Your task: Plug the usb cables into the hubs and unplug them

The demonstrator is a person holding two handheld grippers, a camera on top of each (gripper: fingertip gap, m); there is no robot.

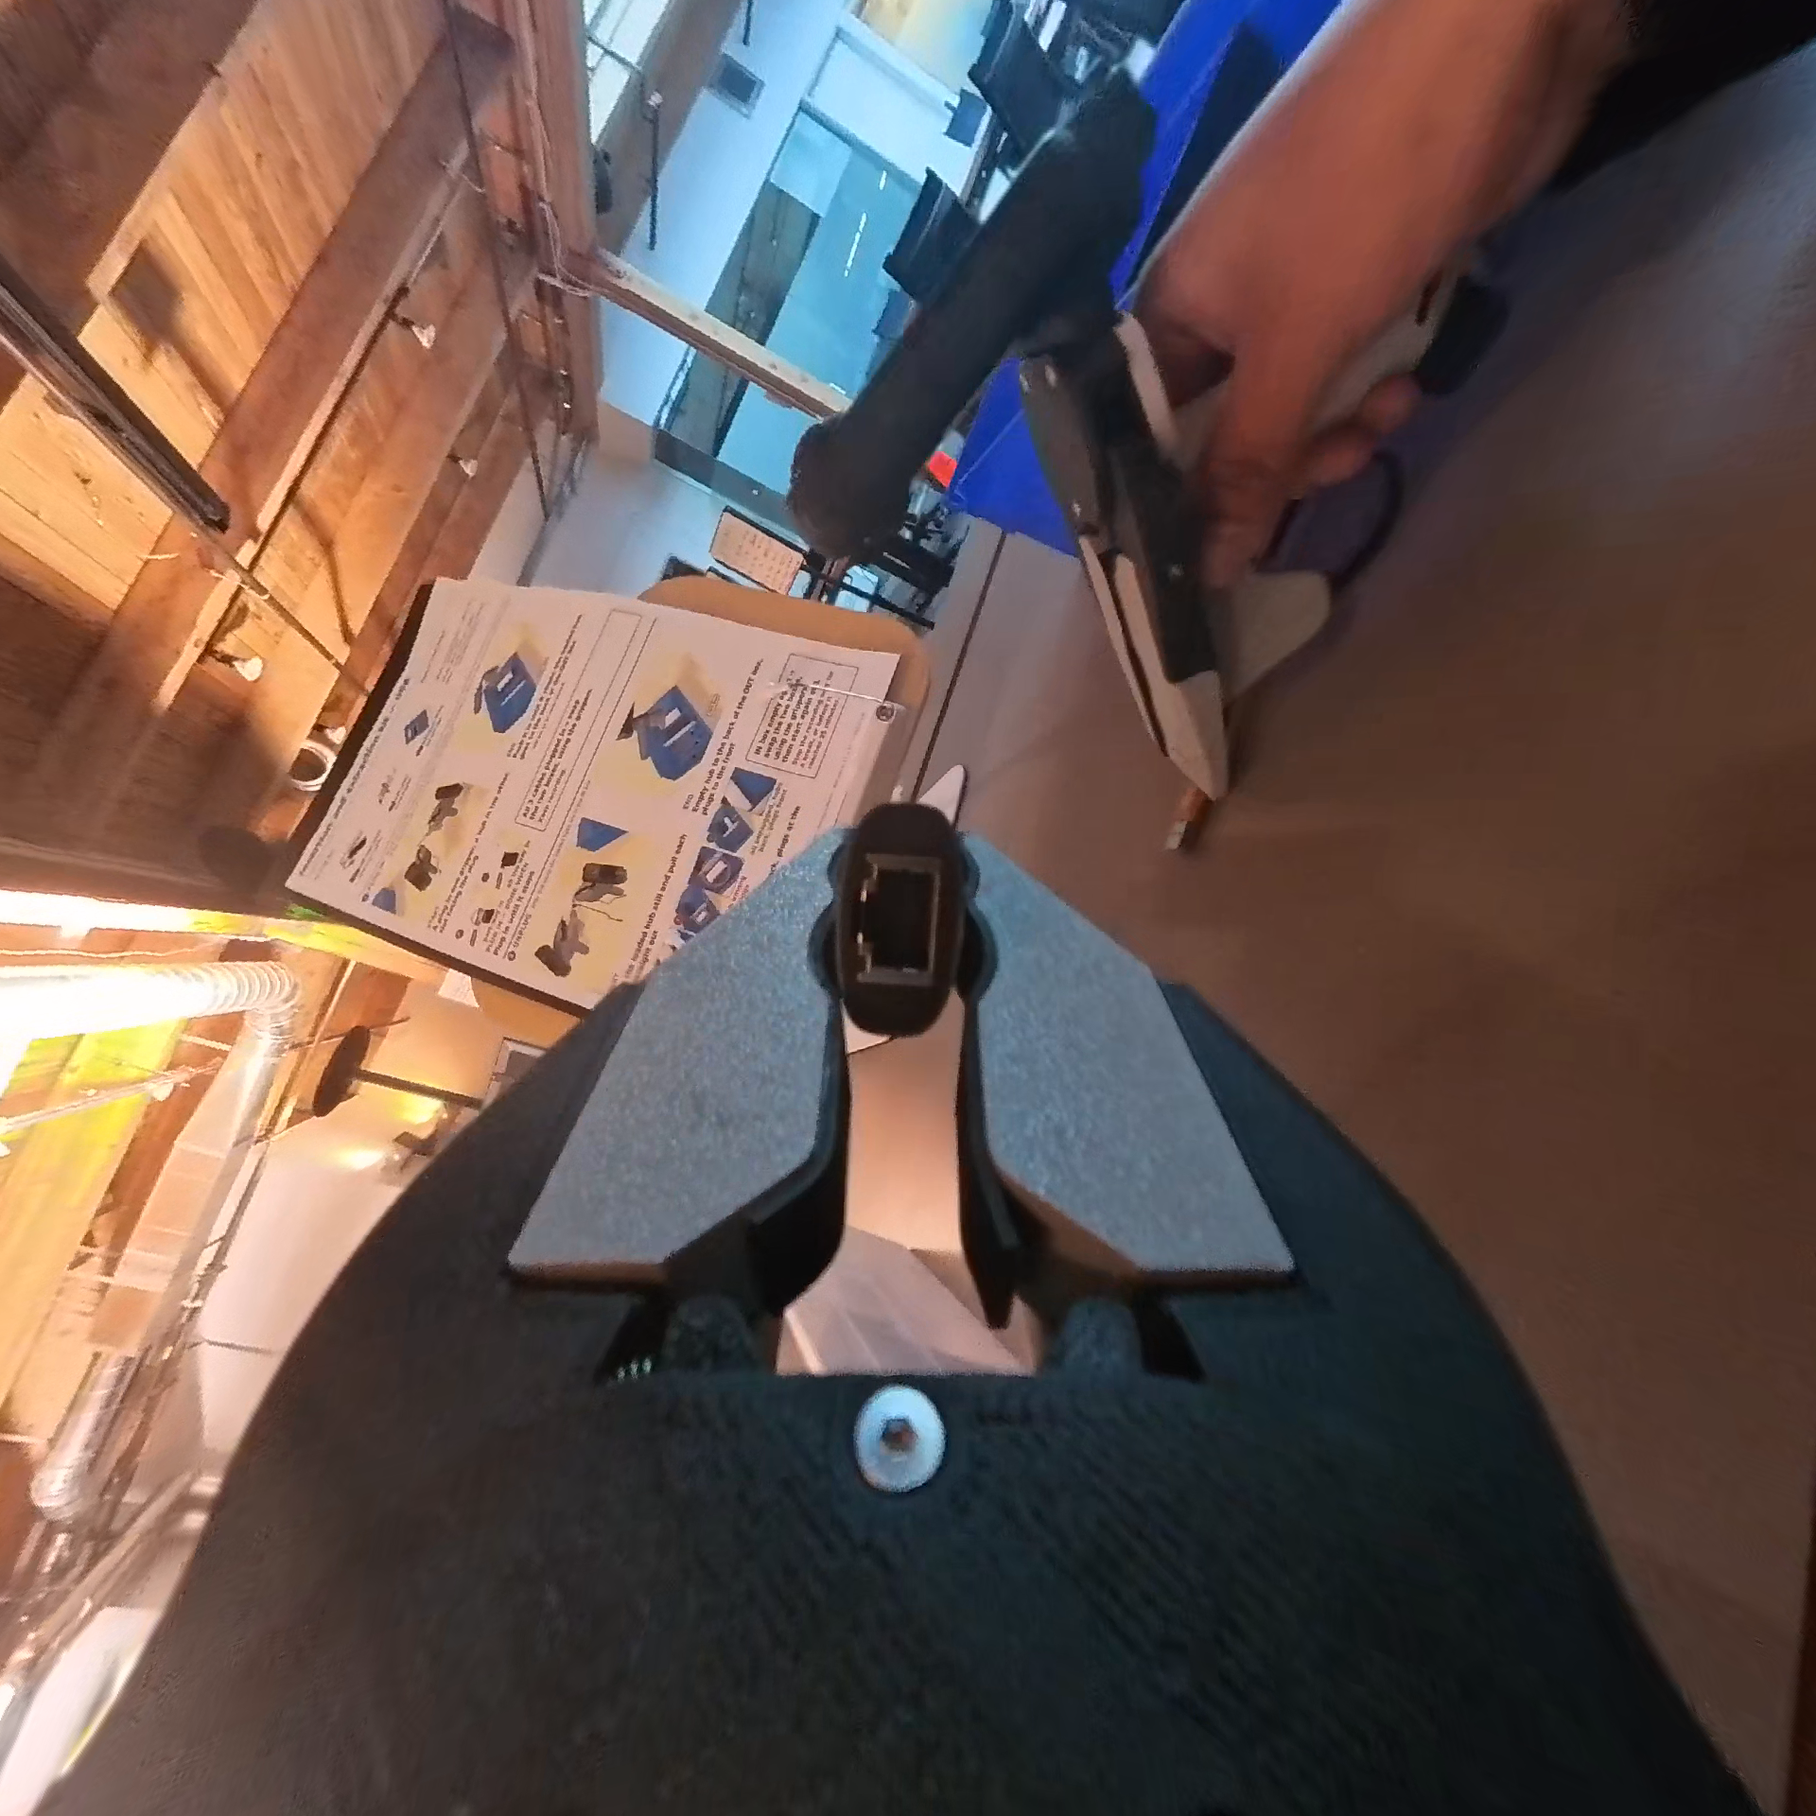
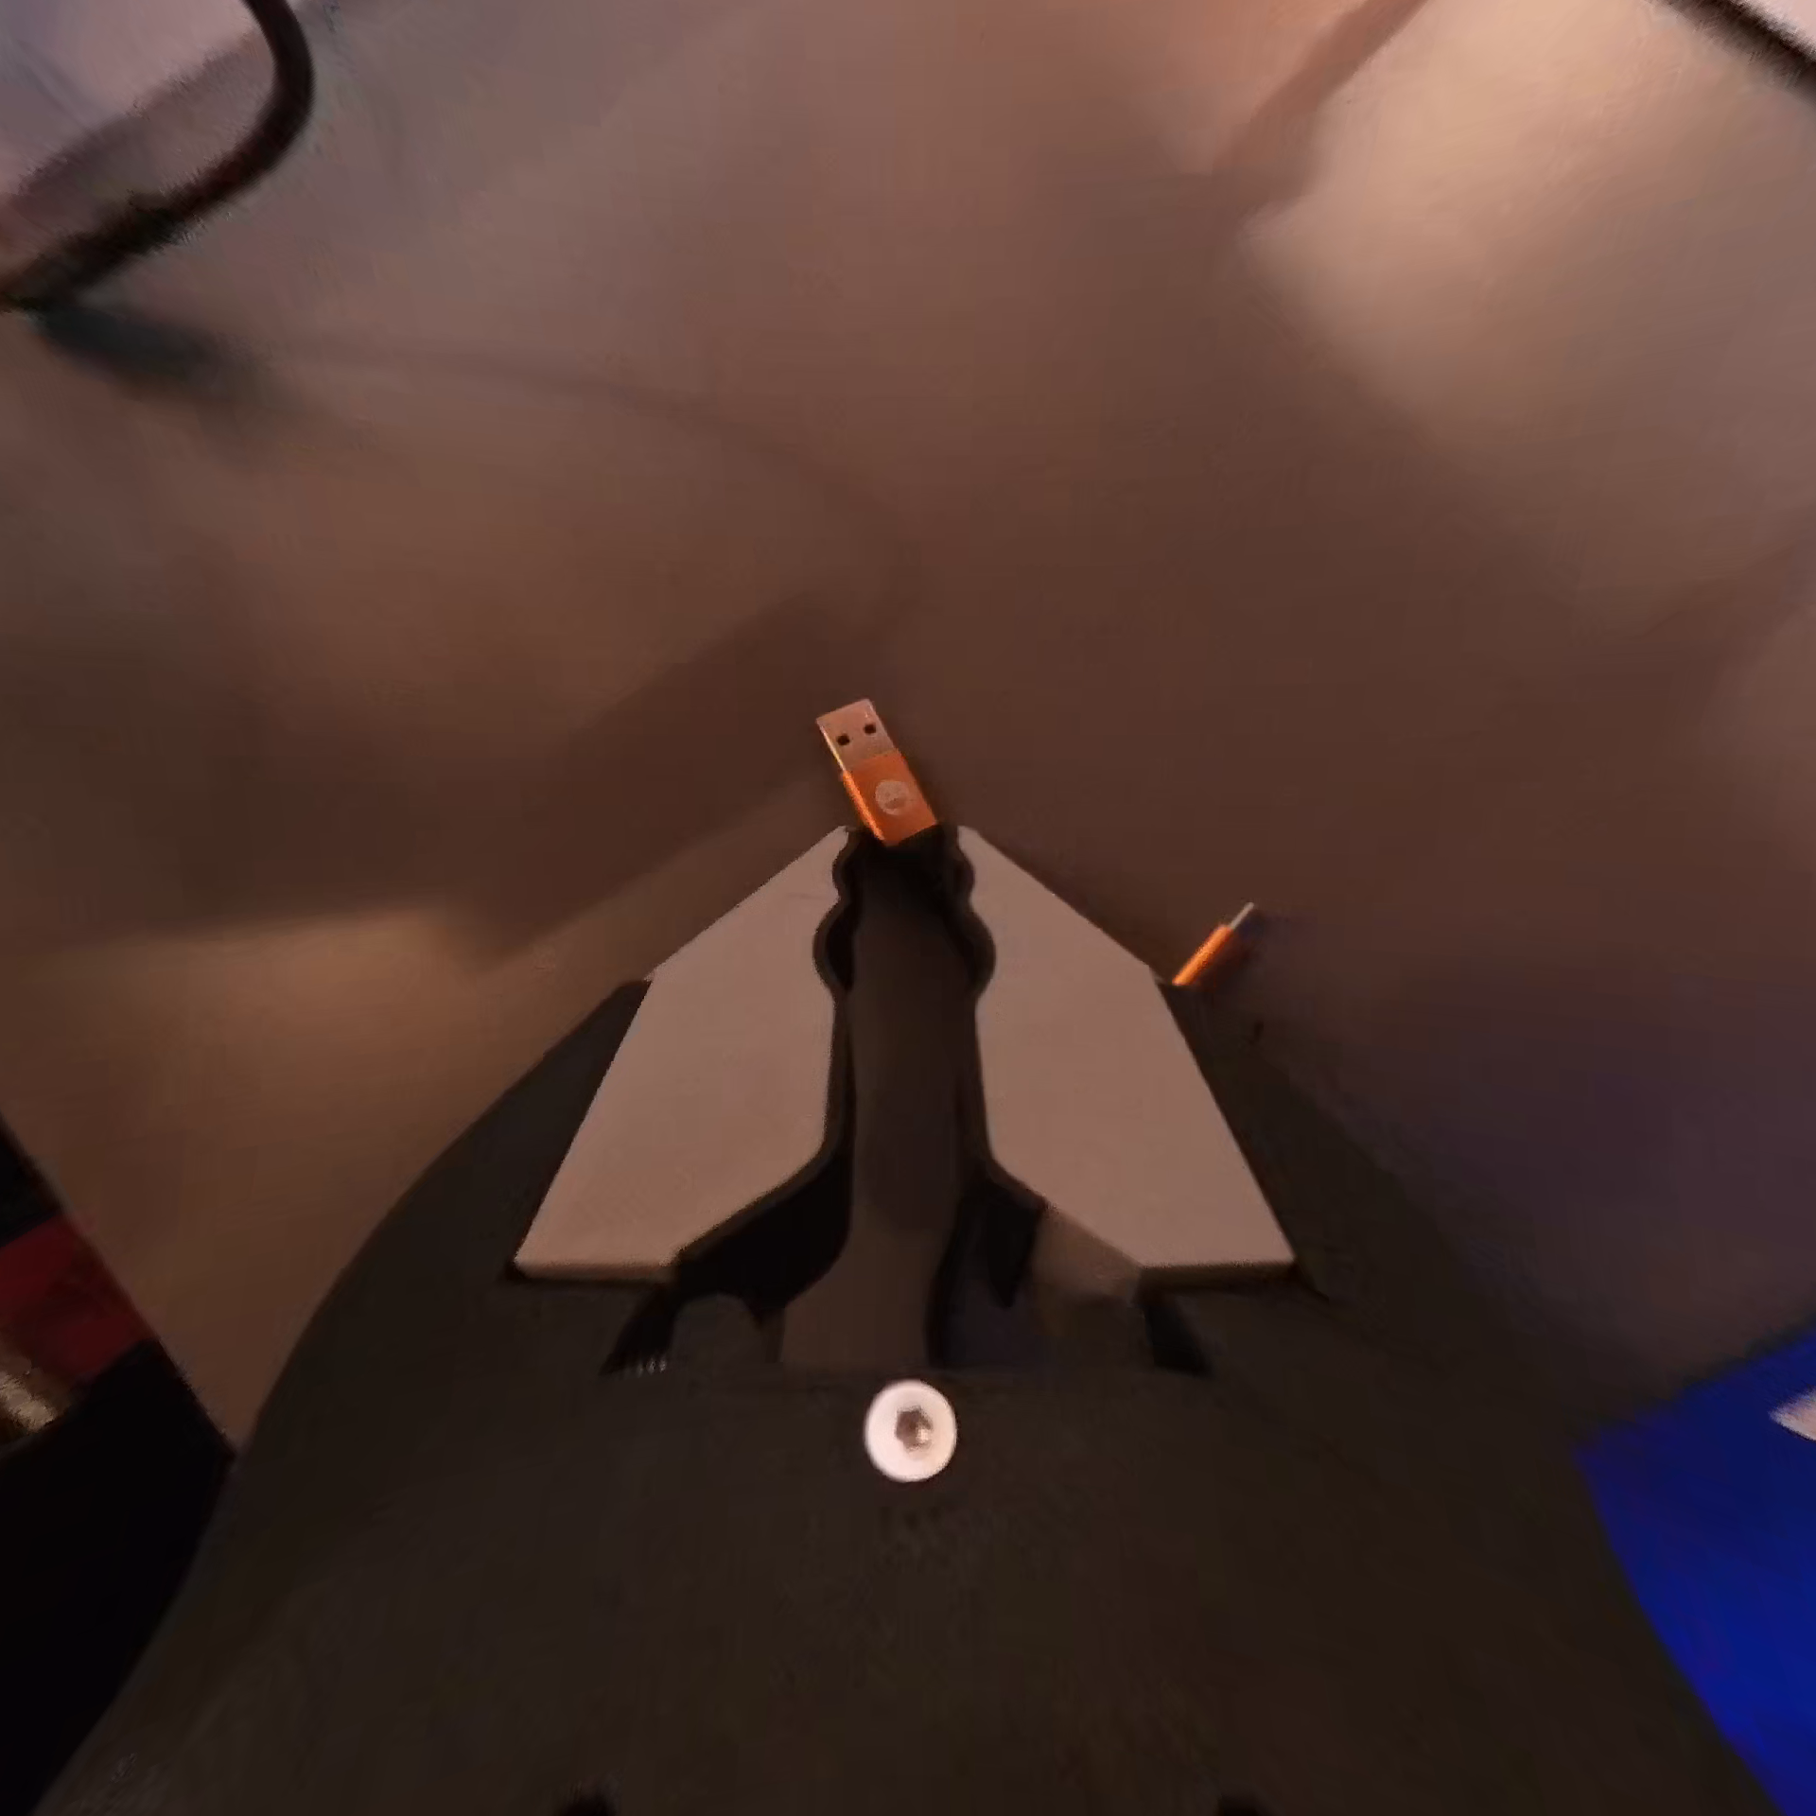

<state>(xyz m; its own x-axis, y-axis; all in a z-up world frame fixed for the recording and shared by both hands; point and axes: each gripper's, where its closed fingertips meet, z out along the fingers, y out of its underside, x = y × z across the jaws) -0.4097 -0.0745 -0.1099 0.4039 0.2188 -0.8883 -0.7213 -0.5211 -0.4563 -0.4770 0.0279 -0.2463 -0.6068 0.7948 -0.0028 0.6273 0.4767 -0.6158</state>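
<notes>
In the left wrist view my left gripper (image 1: 899, 845) is shut on a black hub (image 1: 896, 934), whose end with a square port faces the camera. The view is rolled sideways. My right gripper (image 1: 1201, 762), held by a person's hand (image 1: 1307, 324), shows at the upper right with its tip near the table. An orange USB plug (image 1: 1187, 833) sticks out of it. In the right wrist view my right gripper (image 2: 899, 835) is shut on that orange USB plug (image 2: 878, 776), metal end pointing away over the brown table (image 2: 1277, 590). A second orange connector (image 2: 1219, 945) lies just right of the fingers.
A printed instruction sheet (image 1: 590, 786) stands behind the hub. A blue bin (image 1: 1022, 462) sits beyond the right gripper and shows at the lower right in the right wrist view (image 2: 1720, 1572). A black cable (image 2: 265, 128) loops at the upper left. There is about 20 cm between the tips of the two grippers.
</notes>
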